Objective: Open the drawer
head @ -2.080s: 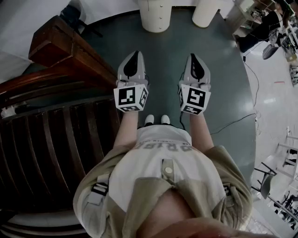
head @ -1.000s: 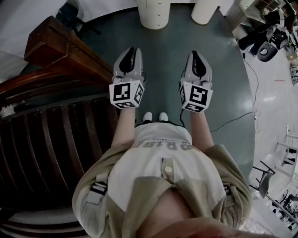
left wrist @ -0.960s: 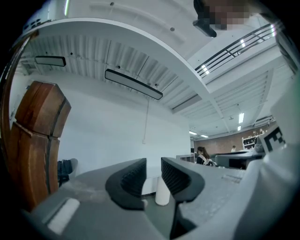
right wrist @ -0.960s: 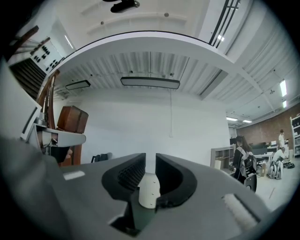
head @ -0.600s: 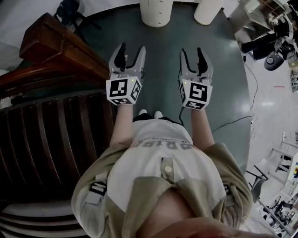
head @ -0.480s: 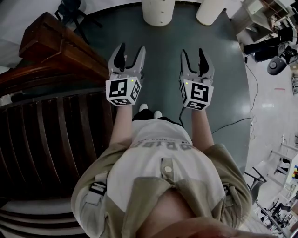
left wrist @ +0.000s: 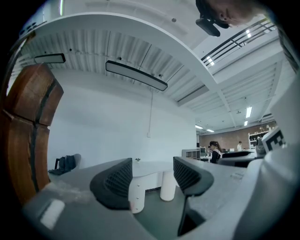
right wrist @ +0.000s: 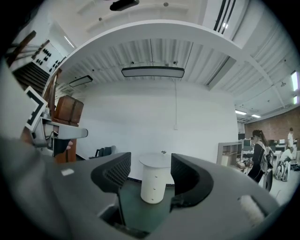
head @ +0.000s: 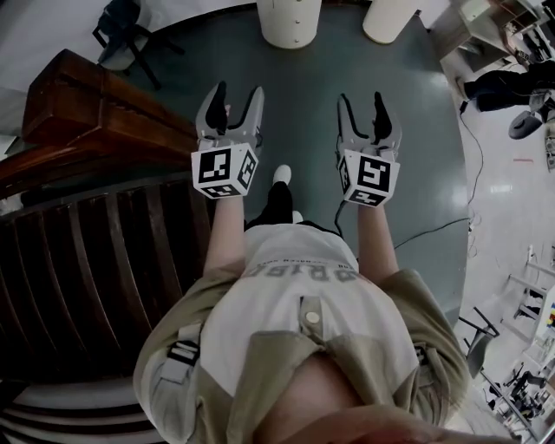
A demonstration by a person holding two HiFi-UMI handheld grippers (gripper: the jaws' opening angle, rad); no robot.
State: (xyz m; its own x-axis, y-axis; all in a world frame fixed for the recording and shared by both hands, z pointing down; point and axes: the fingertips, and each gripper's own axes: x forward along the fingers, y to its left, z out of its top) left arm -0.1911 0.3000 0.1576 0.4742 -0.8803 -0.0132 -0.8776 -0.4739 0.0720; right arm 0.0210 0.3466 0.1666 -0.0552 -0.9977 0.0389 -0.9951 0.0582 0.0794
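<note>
Two grippers, head view: left gripper (head: 236, 94) and right gripper (head: 362, 102) side by side over the green floor (head: 303, 113), both empty; white round drawer cabinet (head: 289, 22) far ahead.
Left gripper view: jaws wide apart, nothing between; cabinet (left wrist: 137, 194) far, beyond them.
Right gripper view: jaws opening, empty; cabinet (right wrist: 153, 185) far, centred between them.

nothing can be read for sure: the shirt (head: 299, 272) has one line of letters along its far edge, too blurred to spell.
</note>
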